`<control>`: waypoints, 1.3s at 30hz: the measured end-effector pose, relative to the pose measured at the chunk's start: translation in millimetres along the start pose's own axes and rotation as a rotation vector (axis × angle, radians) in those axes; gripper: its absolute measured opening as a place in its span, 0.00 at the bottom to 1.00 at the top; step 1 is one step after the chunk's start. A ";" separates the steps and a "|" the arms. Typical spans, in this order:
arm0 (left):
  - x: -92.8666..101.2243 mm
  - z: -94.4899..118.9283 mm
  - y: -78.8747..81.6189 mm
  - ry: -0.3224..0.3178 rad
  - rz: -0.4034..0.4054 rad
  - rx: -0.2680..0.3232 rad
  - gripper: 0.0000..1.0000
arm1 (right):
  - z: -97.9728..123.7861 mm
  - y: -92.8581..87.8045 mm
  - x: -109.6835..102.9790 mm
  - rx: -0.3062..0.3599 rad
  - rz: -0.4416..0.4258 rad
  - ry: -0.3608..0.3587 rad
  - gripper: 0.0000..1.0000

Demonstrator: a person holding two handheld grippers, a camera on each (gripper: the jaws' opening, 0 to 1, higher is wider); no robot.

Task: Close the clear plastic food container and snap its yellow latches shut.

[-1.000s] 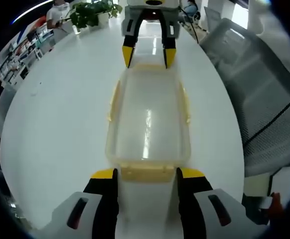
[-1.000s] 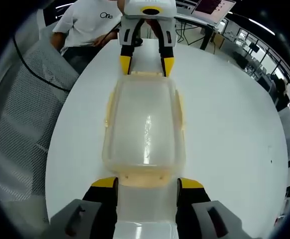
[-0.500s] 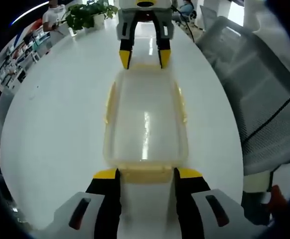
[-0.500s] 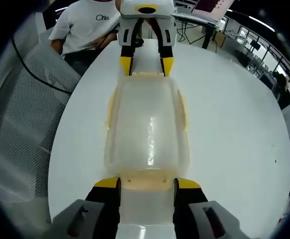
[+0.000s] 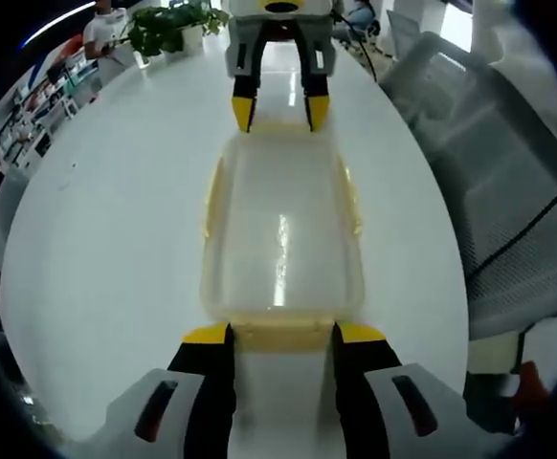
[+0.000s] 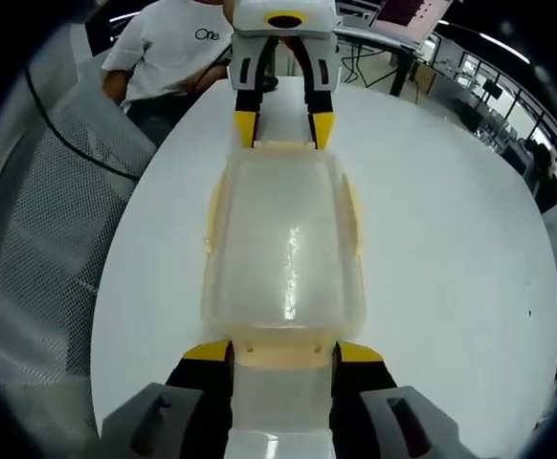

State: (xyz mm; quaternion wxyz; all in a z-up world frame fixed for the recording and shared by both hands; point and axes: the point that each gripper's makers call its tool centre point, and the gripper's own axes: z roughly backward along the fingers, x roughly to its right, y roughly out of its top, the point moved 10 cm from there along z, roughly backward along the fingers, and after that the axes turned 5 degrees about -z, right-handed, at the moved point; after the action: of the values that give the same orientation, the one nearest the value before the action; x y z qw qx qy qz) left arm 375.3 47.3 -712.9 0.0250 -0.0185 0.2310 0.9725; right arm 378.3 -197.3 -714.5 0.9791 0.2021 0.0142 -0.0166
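The clear plastic container [image 5: 280,225] [image 6: 283,239] lies lengthwise on the white table [image 5: 97,239] with its lid on. Yellow side latches [image 5: 213,196] [image 6: 354,215] run along its long edges. My left gripper [image 5: 280,335] has its jaws against both sides of the near yellow end latch [image 5: 280,334]. At the far end, my right gripper [image 5: 280,113] holds the opposite end latch the same way. In the right gripper view my right gripper [image 6: 283,352] closes on its end latch [image 6: 283,354], with my left gripper [image 6: 280,129] at the far end.
A grey mesh office chair [image 5: 508,191] [image 6: 39,239] stands beside the table along one long side of the container. A potted plant [image 5: 168,24] sits at one far table end. A person in a white shirt [image 6: 168,48] sits at the other end.
Both grippers' jaws have narrowed slightly onto the end latches. The container has stayed in place between them.
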 end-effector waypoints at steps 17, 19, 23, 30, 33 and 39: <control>-0.1 -0.5 2.2 0.004 -0.012 -0.023 0.37 | 0.0 0.3 -2.0 -0.006 0.006 -0.007 0.37; 0.4 -0.1 2.6 0.008 -0.022 -0.020 0.37 | 0.4 -0.5 -3.7 0.000 -0.001 -0.006 0.37; 3.7 -0.9 4.5 -0.002 -0.019 -0.020 0.37 | 0.8 -0.9 -6.0 -0.010 0.005 -0.001 0.37; 3.9 6.3 11.7 0.001 -0.034 -0.027 0.36 | 8.4 -1.3 -8.0 -0.011 0.004 -0.002 0.37; 3.4 9.6 14.7 0.000 -0.032 -0.034 0.36 | 14.1 -0.4 -7.9 0.000 0.003 -0.004 0.37; 4.2 20.1 24.4 -0.005 -0.030 -0.040 0.36 | 26.4 0.2 -10.0 0.010 0.012 -0.006 0.37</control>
State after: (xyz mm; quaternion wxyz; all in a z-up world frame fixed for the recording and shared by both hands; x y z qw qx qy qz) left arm 369.1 34.7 -684.2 0.0397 -0.0202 0.2109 0.9765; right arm 368.9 -207.3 -689.9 0.9783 0.2068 0.0098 -0.0113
